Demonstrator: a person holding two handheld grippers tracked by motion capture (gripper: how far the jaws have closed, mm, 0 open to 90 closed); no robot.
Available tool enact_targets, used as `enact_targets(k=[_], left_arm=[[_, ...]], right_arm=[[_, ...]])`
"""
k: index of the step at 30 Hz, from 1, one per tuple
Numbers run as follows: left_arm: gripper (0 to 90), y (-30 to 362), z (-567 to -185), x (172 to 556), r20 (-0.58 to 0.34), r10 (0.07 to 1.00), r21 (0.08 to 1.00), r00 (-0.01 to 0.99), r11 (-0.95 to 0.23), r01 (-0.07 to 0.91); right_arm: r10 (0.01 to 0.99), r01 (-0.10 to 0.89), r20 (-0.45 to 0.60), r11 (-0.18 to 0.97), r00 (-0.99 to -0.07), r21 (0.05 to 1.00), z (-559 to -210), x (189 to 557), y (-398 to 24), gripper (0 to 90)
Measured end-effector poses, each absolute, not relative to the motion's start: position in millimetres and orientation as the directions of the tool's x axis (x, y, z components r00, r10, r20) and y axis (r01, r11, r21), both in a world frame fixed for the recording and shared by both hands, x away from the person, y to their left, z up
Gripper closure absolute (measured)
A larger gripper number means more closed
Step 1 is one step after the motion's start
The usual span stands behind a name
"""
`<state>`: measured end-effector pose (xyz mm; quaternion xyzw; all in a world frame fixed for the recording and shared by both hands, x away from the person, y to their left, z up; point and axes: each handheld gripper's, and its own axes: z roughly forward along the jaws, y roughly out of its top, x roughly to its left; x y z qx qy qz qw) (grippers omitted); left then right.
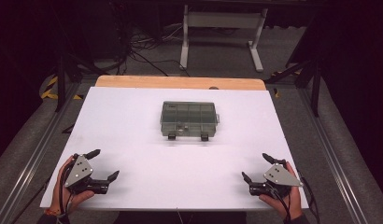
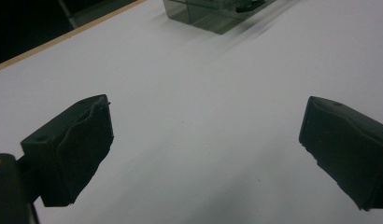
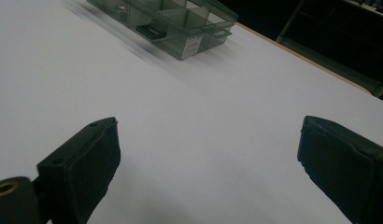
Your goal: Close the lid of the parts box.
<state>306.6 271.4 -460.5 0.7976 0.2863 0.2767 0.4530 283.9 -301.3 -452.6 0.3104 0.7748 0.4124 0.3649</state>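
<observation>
Nearest the high view's camera, at the bottom edge, two hands hold the tools low over the white surface (image 1: 180,140). At the near left corner sits the left gripper (image 1: 106,164), its two black jaws spread wide apart with nothing between them; a grey three-cornered plate tops it. At the near right corner the right gripper (image 1: 254,165) mirrors it, jaws likewise spread and empty, both tools angled inward toward the middle of the board.

Well apart from both, toward the far middle of the surface, rests a clear plastic compartment box (image 1: 189,118). Its lid is down, inner dividers show through the smoky plastic, and two dark latches sit on the side facing the person. A small pale item shows inside near the front, too small to tell what it is.

From the left gripper view, the box (image 2: 213,11) lies at the top edge, far beyond the open jaws, with bare white board between. From the right gripper view, the box (image 3: 173,23) sits at the upper left, a white label on its end wall, again well clear of the jaws.

A wooden strip (image 1: 180,83) edges the far side of the surface.
</observation>
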Motion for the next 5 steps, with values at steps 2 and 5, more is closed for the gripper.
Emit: enact_targets(k=[2,5], left_arm=[[3.6,271.2,-461.0,306.5,0.18,0.708,0.88,0.683,-0.426,0.211],[3.6,271.5,-459.7,305.6,0.18,0.71,0.882,0.681,-0.423,0.208]], right_arm=[[0.785,0.181,-0.309,0.465,-0.538,0.867,-452.2,283.8,-301.7,6.6],[0.793,0.175,-0.3,0.448,-0.53,0.876,-450.2,283.2,-303.0,6.7]])
